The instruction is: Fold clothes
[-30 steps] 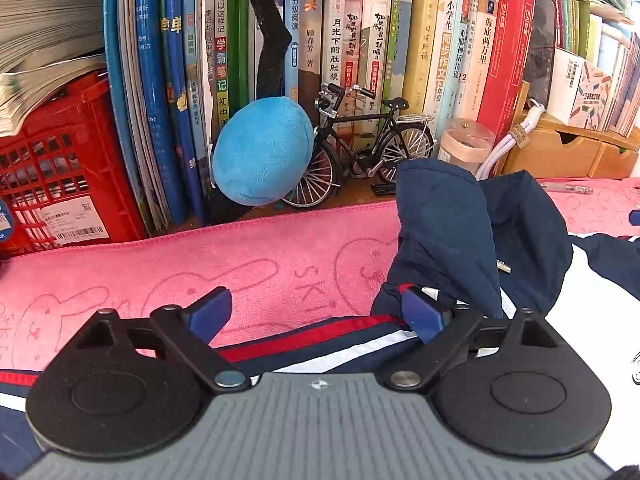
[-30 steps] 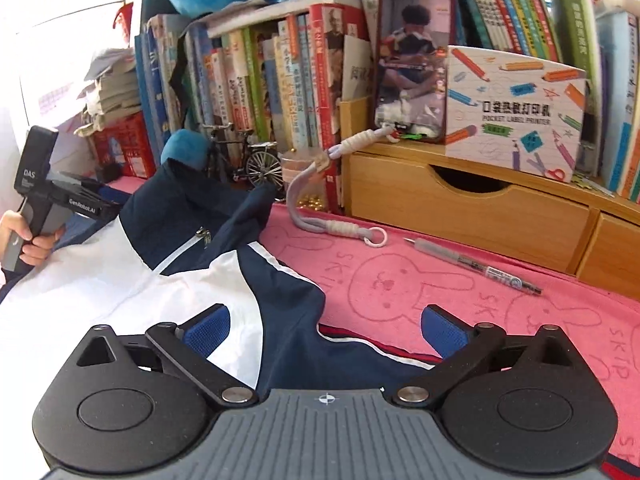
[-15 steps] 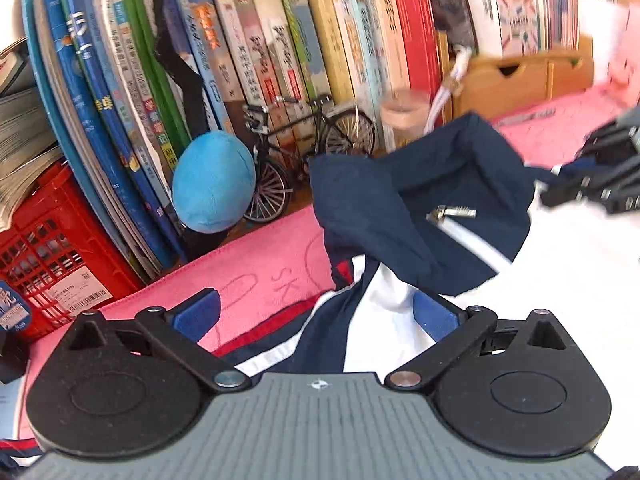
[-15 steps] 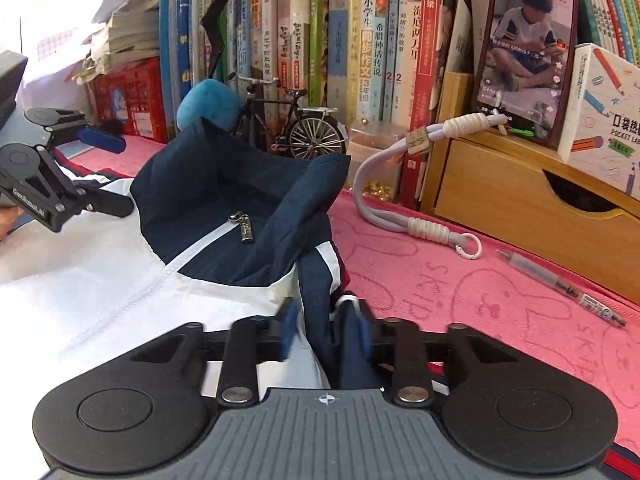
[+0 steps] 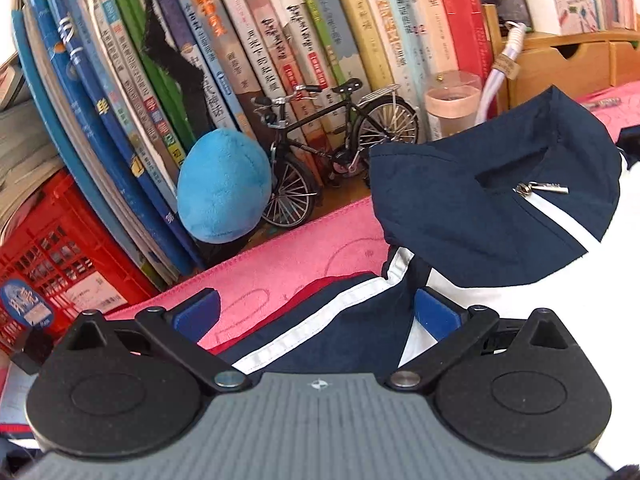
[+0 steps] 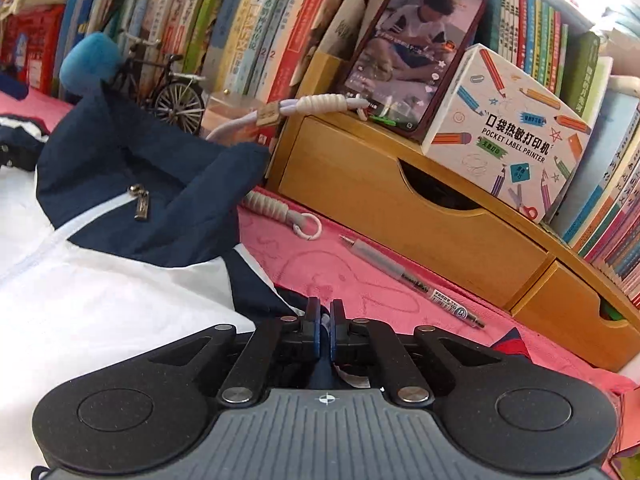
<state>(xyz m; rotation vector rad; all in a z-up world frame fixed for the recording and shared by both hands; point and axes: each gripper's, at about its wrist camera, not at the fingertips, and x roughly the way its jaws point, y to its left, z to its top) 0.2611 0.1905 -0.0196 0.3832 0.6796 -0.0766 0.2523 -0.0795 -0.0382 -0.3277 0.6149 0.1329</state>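
Observation:
A navy and white jacket point(image 5: 492, 216) with a red stripe and a zipper lies on a pink mat point(image 5: 304, 252). Its navy collar stands up toward the books. My left gripper point(image 5: 316, 312) is open, its blue pads either side of the jacket's striped shoulder edge. In the right wrist view the jacket point(image 6: 132, 264) spreads to the left. My right gripper point(image 6: 325, 326) is shut on the jacket's navy shoulder edge, with cloth pinched between the pads.
Books line the back. A blue plush ball point(image 5: 224, 186), a model bicycle point(image 5: 340, 148) and a red crate point(image 5: 48, 256) stand behind the mat. A wooden drawer box point(image 6: 420, 216), a phone point(image 6: 412, 44), a printer box point(image 6: 512, 132), a pen point(image 6: 412, 280) and a corded strap point(image 6: 280, 212) are at the right.
My right gripper has closed on the jacket's shoulder edge and pulled it right. My left gripper has swung toward the collar, staying open over the other shoulder.

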